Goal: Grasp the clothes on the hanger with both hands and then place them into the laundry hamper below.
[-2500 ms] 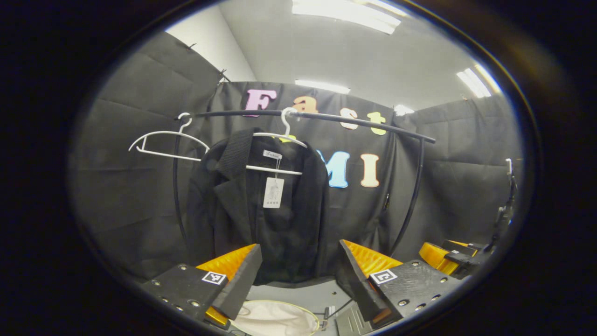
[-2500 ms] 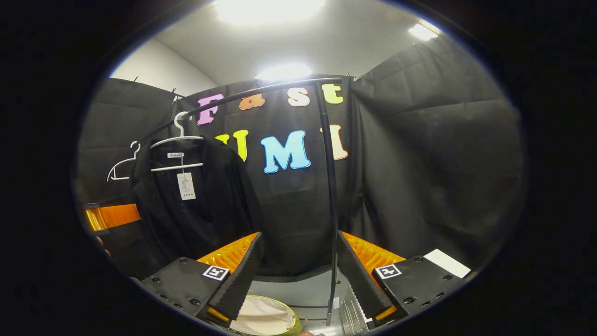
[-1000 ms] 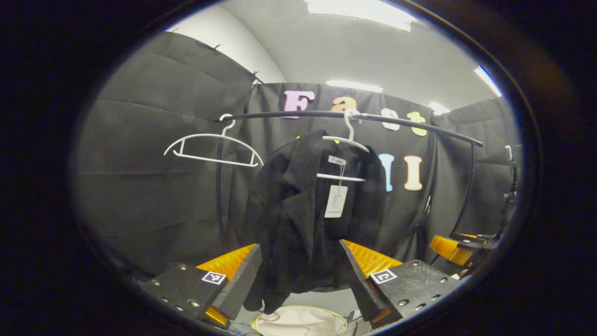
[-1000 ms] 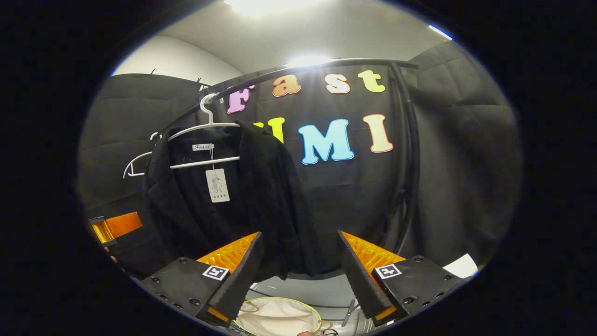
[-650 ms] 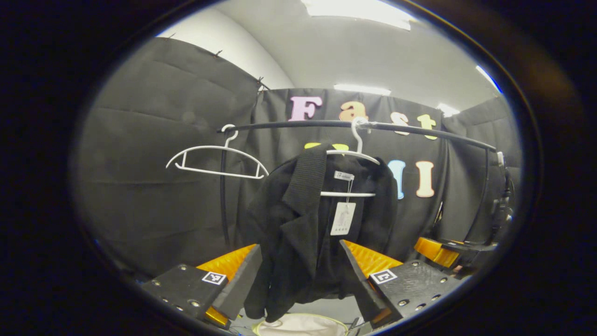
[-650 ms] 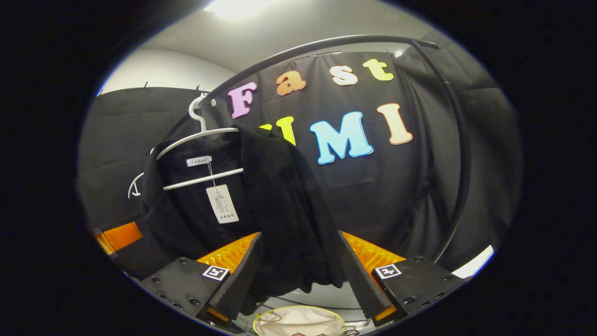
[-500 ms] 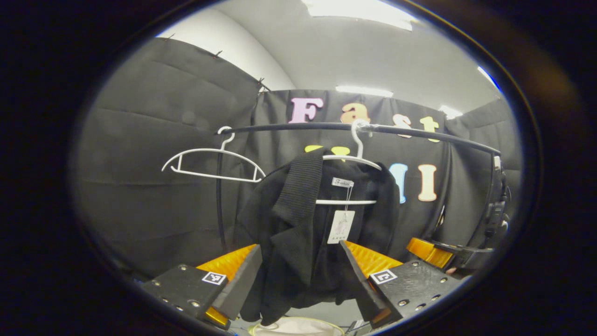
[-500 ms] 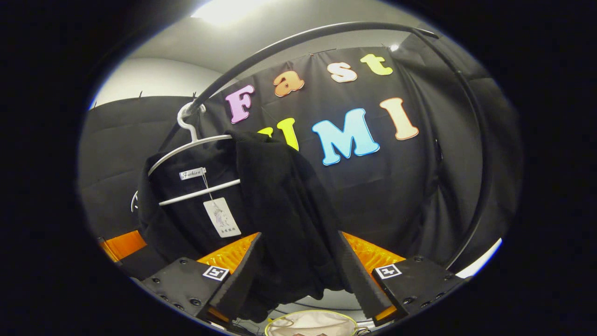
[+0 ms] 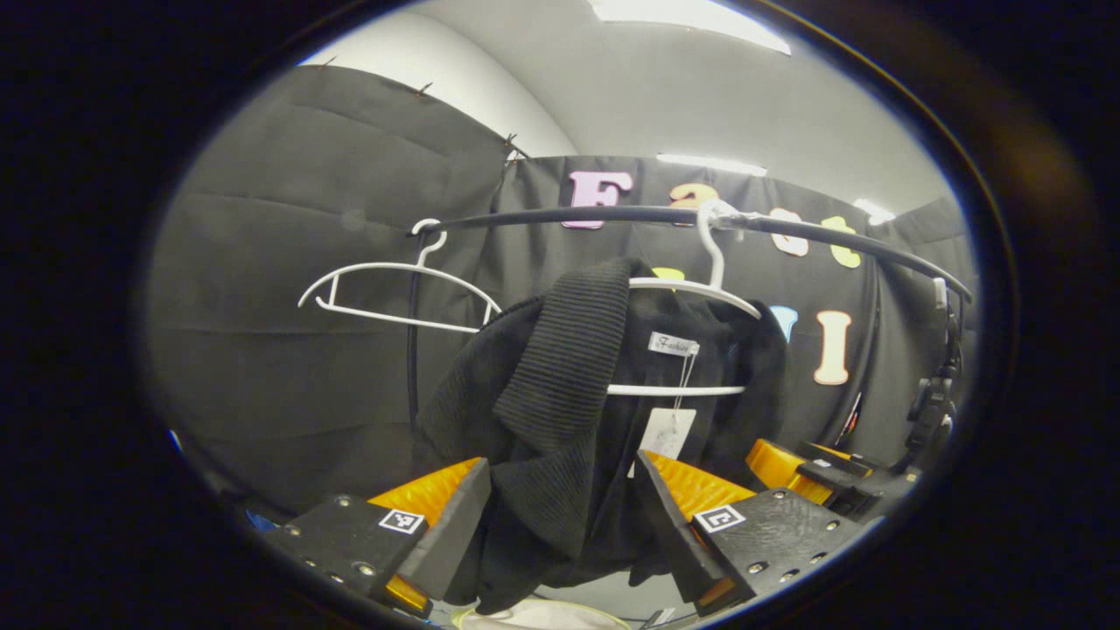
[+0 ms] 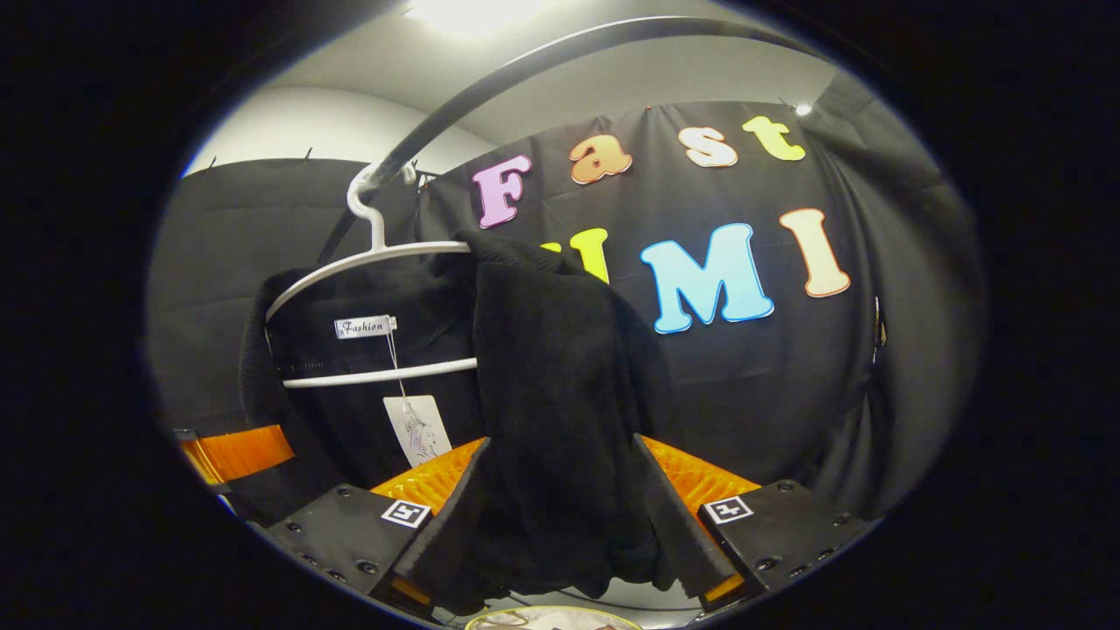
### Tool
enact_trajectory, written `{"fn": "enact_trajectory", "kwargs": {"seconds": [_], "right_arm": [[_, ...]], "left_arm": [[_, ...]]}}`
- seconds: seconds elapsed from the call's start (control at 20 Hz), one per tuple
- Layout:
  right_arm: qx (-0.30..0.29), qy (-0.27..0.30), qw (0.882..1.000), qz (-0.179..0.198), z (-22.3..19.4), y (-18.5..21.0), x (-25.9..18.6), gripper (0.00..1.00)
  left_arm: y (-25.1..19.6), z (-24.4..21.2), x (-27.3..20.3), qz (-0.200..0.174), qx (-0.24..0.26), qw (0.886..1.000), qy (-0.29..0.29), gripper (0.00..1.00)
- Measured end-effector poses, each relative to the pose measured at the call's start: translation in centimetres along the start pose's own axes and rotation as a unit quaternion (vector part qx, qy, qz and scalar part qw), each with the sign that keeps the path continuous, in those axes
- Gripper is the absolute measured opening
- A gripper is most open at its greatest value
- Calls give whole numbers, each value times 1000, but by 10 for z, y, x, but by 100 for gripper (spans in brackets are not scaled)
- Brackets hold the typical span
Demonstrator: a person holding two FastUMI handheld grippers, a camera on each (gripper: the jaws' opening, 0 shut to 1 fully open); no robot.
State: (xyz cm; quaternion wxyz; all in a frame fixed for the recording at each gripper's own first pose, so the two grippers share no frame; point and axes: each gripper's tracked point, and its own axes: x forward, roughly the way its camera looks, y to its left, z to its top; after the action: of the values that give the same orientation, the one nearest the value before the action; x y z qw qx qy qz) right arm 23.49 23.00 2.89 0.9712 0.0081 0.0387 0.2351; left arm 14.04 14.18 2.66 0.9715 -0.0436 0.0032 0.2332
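A black jacket (image 9: 560,411) hangs on a white hanger (image 9: 691,287) hooked over the black rail (image 9: 560,216). In the left gripper view my left gripper (image 9: 560,538) is open, and the jacket's ribbed collar and one shoulder hang between its fingers (image 9: 446,529) without being pinched. In the right gripper view the jacket's other shoulder (image 10: 551,394) droops between the spread fingers (image 10: 674,525) of my open right gripper (image 10: 560,529). The hanger (image 10: 367,262) and a paper tag (image 10: 418,429) show to its left. A sliver of the laundry hamper's rim (image 10: 551,619) lies below.
An empty white hanger (image 9: 394,289) hangs further left on the rail, next to the rack's upright post (image 9: 411,350). The right gripper's orange body (image 9: 783,459) shows at the right of the left gripper view, and the left gripper's (image 10: 236,448) at the left of the right gripper view.
Both grippers have moved forward and up to the jacket. Each now has a shoulder of it between open fingers. The hamper has slid almost out of view below.
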Motion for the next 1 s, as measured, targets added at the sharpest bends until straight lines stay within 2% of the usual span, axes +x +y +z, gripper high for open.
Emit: {"fn": "enact_trajectory", "kwargs": {"seconds": [0.2,0.4,0.45,0.5,0.65,0.7,0.75,0.9,1.0], "right_arm": [[-17,11,1000,-9,-7,-9,23,97],[1,14,1000,-16,-9,-14,47,97],[7,14,1000,-15,-9,-14,51,92],[13,14,1000,-13,-10,-13,53,97],[20,14,1000,-4,-12,-8,60,97],[24,16,1000,2,-12,-5,59,92],[25,15,999,14,-12,1,58,97],[-4,-1,999,44,-9,17,49,97],[-32,-5,999,35,-11,13,55,97]], "left_arm": [[3,1,21,12,3,1000,-5,95],[3,-3,39,25,-4,1000,-6,95],[4,-5,41,30,-4,1000,-4,95],[4,-5,43,33,-5,999,-6,95],[10,-6,48,46,5,999,-6,95],[13,-6,50,51,11,999,-6,92],[12,-5,50,49,14,999,-5,90],[9,-5,52,40,26,999,-3,82],[8,-4,54,38,35,999,-4,77]]}}
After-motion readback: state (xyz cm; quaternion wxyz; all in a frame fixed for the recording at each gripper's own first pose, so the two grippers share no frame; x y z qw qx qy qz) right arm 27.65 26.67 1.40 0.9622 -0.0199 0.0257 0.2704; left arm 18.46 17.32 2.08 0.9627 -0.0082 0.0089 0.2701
